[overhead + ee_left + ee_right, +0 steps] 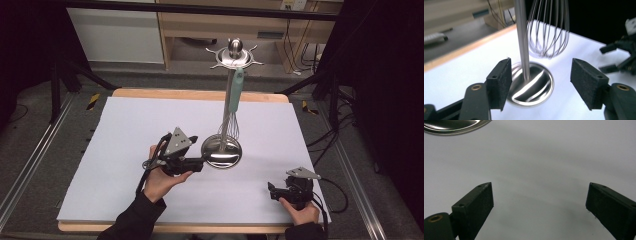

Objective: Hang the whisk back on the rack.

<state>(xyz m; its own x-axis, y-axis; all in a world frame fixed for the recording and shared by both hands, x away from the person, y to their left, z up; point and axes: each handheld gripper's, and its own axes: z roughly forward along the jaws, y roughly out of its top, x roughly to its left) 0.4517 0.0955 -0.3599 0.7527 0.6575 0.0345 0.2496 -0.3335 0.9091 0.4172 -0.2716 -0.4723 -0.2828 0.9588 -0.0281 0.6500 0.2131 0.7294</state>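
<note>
Reaching level toward the stand's base (222, 152), the left claw (541, 76) gapes wide, gripping nothing; the whisk (233, 107) hangs above. Right claw (539, 202) rests open on the worktop (125, 130).

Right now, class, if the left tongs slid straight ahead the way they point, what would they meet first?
Most likely the stand's round metal base, then its upright pole. The left tongs are open, with the base and pole lying in the gap just ahead. The hanging whisk sits farther back, though depth is hard to judge.
</note>
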